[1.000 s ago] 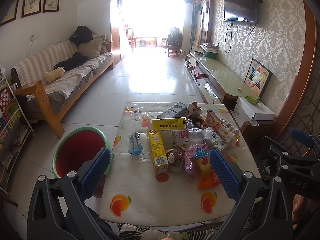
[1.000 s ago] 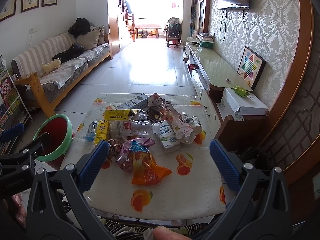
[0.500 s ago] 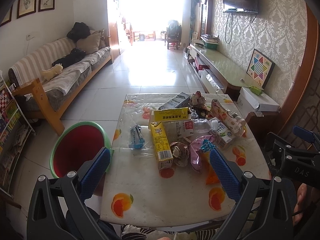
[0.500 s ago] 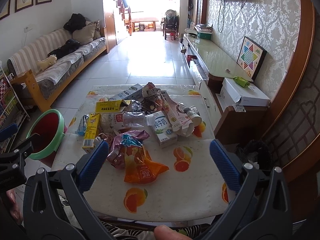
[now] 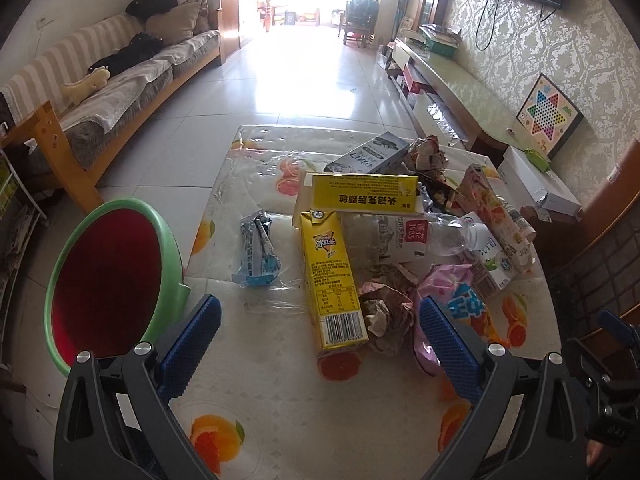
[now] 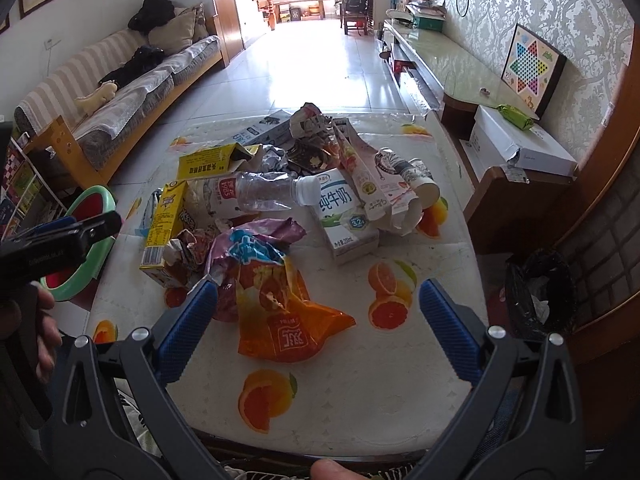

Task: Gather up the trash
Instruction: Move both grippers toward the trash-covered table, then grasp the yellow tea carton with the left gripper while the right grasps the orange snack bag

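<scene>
Still pre-grasp: both grippers hover over the trash-covered table, nothing picked up.

Left gripper point(image 5: 320, 344), jaws wide apart & empty, sits just short of the yellow rectangular drink carton point(image 5: 330, 276) lying flat beside a crumpled brown paper wad point(image 5: 386, 304); the green-rimmed red plastic bin point(image 5: 108, 280) stands by the table's point(image 5: 260, 392) left edge. Right gripper point(image 6: 318, 320), also spread & empty, frames the orange foil snack bag point(image 6: 286, 320). Likely next: lower over one item, close, carry to bin. Foil bag is floppy, so it wants a firm pinch.
</scene>
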Demonstrator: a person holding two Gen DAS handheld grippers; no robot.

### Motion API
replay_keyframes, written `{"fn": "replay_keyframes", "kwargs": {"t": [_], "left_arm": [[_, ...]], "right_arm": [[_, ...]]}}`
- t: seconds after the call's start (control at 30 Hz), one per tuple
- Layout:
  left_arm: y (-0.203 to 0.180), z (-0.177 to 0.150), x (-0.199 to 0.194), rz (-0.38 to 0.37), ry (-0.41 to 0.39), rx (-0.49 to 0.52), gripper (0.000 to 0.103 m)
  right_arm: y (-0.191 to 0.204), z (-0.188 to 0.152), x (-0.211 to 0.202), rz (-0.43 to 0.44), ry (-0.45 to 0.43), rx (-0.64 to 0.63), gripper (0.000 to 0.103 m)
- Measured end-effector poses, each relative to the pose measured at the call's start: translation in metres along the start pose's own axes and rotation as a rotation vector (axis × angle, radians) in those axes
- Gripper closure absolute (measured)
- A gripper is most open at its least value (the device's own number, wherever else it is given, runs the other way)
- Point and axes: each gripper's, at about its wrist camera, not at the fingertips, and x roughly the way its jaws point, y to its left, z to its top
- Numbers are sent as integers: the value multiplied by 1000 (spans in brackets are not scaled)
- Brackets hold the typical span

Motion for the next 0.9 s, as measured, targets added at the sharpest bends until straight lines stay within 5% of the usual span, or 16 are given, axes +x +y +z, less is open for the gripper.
{"fn": "replay_keyframes", "kwargs": {"t": [0.17, 0.37, 0.57, 0.9], "left_arm": [[1, 14, 58, -13, 129, -37, 8], [-4, 20, 95, 35, 175, -17, 9], [-1, 22, 117, 23, 237, -43, 22], [4, 22, 135, -2, 292, -75, 68]], "right_arm": [[1, -2, 23, 8, 52, -10, 3], [2, 2, 48, -8, 98, -33, 3], [11, 3, 71, 7, 143, -69, 4], [26, 1, 92, 45, 179, -76, 3]]}}
